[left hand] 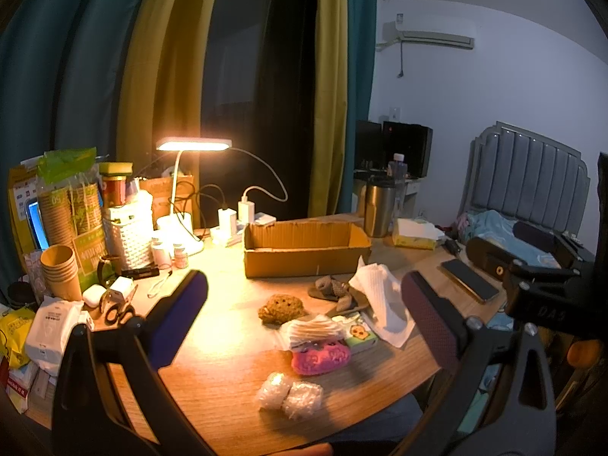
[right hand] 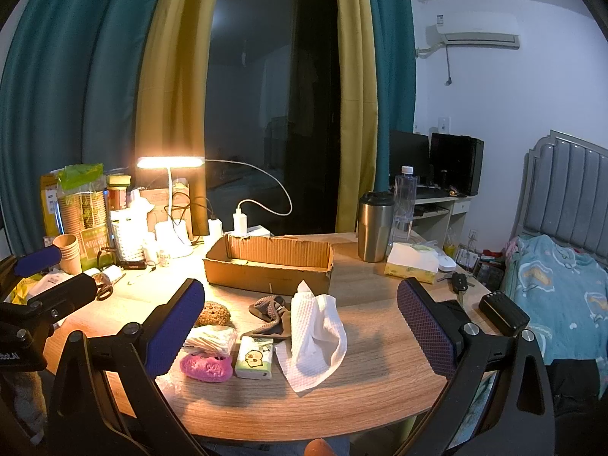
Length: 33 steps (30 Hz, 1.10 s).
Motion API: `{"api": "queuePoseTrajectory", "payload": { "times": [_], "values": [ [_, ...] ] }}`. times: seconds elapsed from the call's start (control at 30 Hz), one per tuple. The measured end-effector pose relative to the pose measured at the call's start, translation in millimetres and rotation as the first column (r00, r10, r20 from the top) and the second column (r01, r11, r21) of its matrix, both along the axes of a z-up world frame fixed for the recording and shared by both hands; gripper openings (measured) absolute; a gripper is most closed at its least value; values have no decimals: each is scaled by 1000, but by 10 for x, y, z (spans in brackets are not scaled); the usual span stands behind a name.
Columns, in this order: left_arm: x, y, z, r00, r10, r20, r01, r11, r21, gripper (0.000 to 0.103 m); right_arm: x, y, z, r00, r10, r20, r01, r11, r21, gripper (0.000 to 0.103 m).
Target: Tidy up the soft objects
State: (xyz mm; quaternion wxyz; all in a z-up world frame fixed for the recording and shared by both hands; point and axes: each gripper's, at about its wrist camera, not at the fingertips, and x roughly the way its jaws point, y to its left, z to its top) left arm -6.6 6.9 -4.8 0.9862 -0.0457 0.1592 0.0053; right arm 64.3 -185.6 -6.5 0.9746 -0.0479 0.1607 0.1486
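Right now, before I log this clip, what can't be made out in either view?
- Inside of the open brown cardboard box: both wrist views, its near wall hides the floor.
- Clear bubble-wrap bundles: right wrist view, behind the right tongs' left finger.
- Black phone: right wrist view, behind the other finger.
- Labels on the cup sleeve: too small.

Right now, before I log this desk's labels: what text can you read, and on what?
"50": on the paper-cup sleeve.
"botAI", cut off at the frame edge: on the left gripper.
Too blurred to read: the white print on the sleeve's green panel and the print on the tissue pack.
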Motion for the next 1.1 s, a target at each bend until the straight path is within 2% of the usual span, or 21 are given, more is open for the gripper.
{"api": "queuePoseTrajectory", "payload": {
  "times": [0.57, 1.1],
  "values": [
    [-7, -5, -50, 1000, -2, -9, 2, 1000, 2, 103, -5, 12, -56, 1000, 3, -11, -3, 1000, -1, 103],
    [133, -13, -172, 998, -1, -70, 2, 1000, 10, 103, 85, -39, -219, 999, -1, -54, 0, 1000, -8, 103]
  ]
}}
